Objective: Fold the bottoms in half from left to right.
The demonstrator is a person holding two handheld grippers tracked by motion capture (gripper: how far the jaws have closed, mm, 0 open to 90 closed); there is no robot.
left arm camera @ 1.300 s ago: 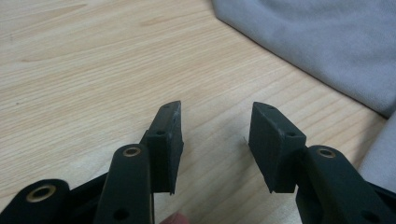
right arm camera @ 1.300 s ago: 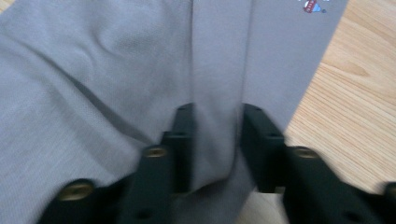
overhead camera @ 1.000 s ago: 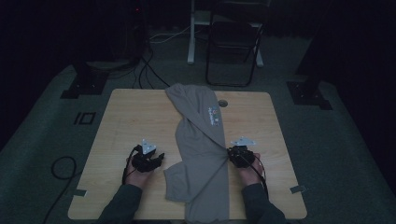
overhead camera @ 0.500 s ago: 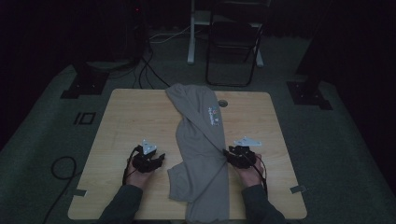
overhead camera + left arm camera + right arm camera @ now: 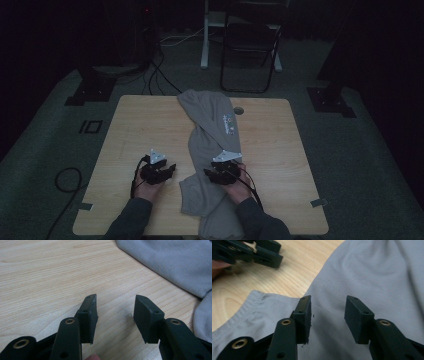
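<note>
A grey sweatshirt [image 5: 210, 125] lies folded in a long strip down the middle of the wooden table [image 5: 140, 125], a small printed logo [image 5: 229, 122] on its chest, its near end hanging over the front edge. My right gripper [image 5: 209, 175] hovers over the cloth [image 5: 374, 272]; its jaws have just been opening, and now they stand open [image 5: 328, 300] with nothing pinched, a ribbed hem [image 5: 249, 307] at their left. My left gripper [image 5: 170, 169] is open [image 5: 115, 298] over bare wood [image 5: 50, 277], the sweatshirt's edge [image 5: 170, 262] to its right.
A round cable hole [image 5: 238, 110] sits in the table beside the garment's far part. Behind the table stand a dark chair [image 5: 250, 45] and a white post [image 5: 205, 35]. Cables [image 5: 65, 180] lie on the floor at the left.
My right gripper has moved left from the sweatshirt's right edge onto the cloth. The left gripper has stayed where it was.
</note>
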